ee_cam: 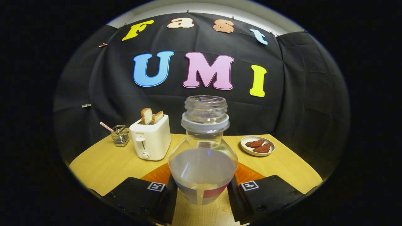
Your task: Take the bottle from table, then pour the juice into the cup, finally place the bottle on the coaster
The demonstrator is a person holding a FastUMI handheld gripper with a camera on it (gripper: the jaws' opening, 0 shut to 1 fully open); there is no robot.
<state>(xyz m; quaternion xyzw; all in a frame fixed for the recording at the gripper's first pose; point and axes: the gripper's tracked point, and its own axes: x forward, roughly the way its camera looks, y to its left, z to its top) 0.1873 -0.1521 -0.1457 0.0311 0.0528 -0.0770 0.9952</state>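
- Where the two fingers reach forward, the tongs (202, 188) stand closed on the bottle (203, 157), one finger (166, 191) pressed to each side of its lower body
- The bottle is clear, upright and uncapped, with a pale ring below its threaded neck
- Pale, cloudy juice (202, 166) fills the lower, wider part of the bottle; the upper part and neck are clear
- A band of label, partly red, wraps the bottle's base at finger level
- Whether the bottle's base touches the desk (103, 166) cannot be told, since the fingers hide the contact line
- An orange coaster (248, 174) lies on the desk just behind the bottle, its edges showing on both sides between the bottle and the fingers
- A white toaster (150, 139) stands on the desk beyond the left finger, with two slices of toast (150, 116) raised in its slots
- A small wire basket (120, 135) stands just beside the toaster on its far left, with a striped straw-like stick (106, 126) leaning out of it
- A small white plate (257, 146) sits beyond the right finger, well apart from the toaster, carrying two reddish-brown pieces of food (259, 146)
- The desk is light wood, backed by the black cloth wall of the booth (298, 94)
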